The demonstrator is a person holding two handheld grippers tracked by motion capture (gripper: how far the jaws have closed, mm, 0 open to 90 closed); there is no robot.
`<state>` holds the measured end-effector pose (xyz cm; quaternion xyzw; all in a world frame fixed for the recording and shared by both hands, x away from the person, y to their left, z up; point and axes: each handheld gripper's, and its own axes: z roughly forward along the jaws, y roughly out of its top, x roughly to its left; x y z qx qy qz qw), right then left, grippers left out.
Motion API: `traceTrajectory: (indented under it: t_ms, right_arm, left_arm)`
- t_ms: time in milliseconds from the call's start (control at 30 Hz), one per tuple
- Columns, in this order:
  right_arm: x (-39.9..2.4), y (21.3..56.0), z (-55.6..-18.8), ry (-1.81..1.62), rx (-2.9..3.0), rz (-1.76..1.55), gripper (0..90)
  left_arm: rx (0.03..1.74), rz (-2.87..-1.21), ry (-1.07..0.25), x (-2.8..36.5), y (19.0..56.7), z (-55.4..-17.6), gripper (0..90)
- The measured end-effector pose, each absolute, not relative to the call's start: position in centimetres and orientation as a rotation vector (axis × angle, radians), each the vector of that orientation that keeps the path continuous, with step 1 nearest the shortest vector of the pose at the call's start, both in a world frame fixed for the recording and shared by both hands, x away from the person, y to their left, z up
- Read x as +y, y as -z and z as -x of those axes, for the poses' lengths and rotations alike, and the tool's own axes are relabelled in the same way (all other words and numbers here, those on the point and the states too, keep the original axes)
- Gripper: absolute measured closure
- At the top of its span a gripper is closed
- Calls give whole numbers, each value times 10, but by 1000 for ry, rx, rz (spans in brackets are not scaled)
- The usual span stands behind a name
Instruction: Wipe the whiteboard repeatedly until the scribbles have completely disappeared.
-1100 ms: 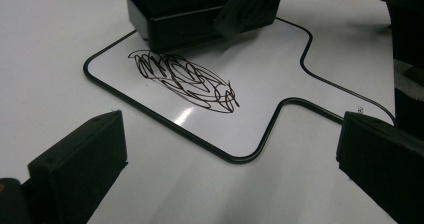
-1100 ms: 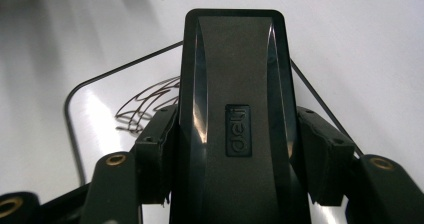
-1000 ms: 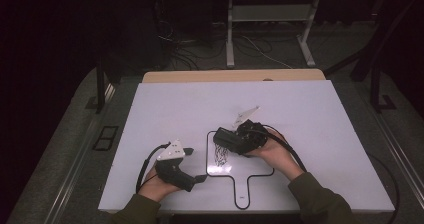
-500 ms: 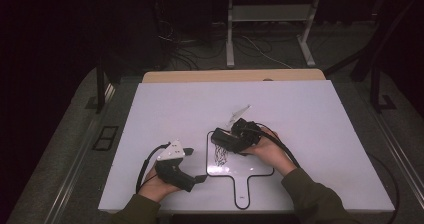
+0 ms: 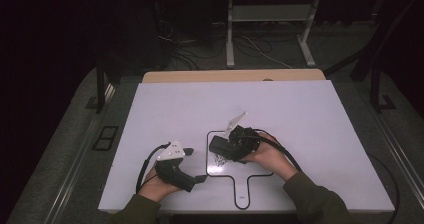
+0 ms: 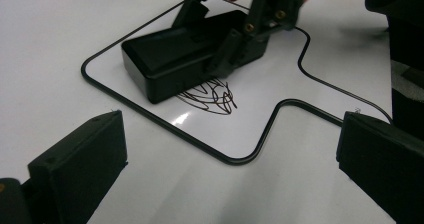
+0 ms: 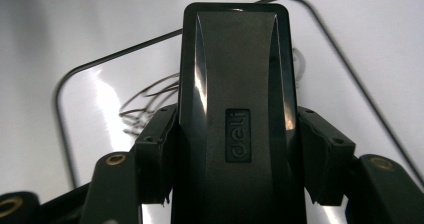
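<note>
A black eraser block (image 7: 235,119) is clamped between the fingers of the right gripper (image 5: 227,146), one finger pressed on each long side, as is seen in the right gripper view. In the high view this gripper is held by the right hand (image 5: 267,156) over the left part of a small whiteboard (image 5: 260,166), a white paddle-shaped board with a thin black outline and a short handle pointing toward the near edge. The board lies flat on the white surface (image 5: 300,109), a little right of its middle and close to its near edge.

In the left gripper view the eraser (image 6: 175,54) is seen resting with its underside on the board, and a tangle of thin black scribble (image 6: 210,94) is drawn on the board just beside and partly under the block's near edge. The same scribble is seen in the right gripper view to the left of the block.

The left gripper (image 5: 187,171) is held by the left hand (image 5: 155,186) low over the surface, just left of the board and near its handle. Its fingers (image 6: 80,159) are spread wide, with nothing between them; they are aimed toward the board and the eraser, and are kept apart from both. A grey three-cornered plate is carried on top of each gripper, and a black cable is trailed from each toward the near edge.
</note>
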<state>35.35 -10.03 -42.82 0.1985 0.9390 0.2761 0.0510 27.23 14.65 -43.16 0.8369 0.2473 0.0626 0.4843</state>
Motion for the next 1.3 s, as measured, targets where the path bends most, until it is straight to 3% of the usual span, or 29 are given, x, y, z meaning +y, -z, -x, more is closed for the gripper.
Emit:
traceTrajectory:
  t_ms: [333,833,1300]
  right_arm:
    - [-94,426,-330,-811,2909,-504,386]
    - [-106,426,-387,-767,2826,-735,385]
    - [-88,425,-335,-794,2918,-493,386]
  left_arm:
    - [601,-2038,-152,146,431,-272,0]
    - [601,-2042,-152,147,431,-273,0]
    - [601,-2043,-151,145,431,-272,0]
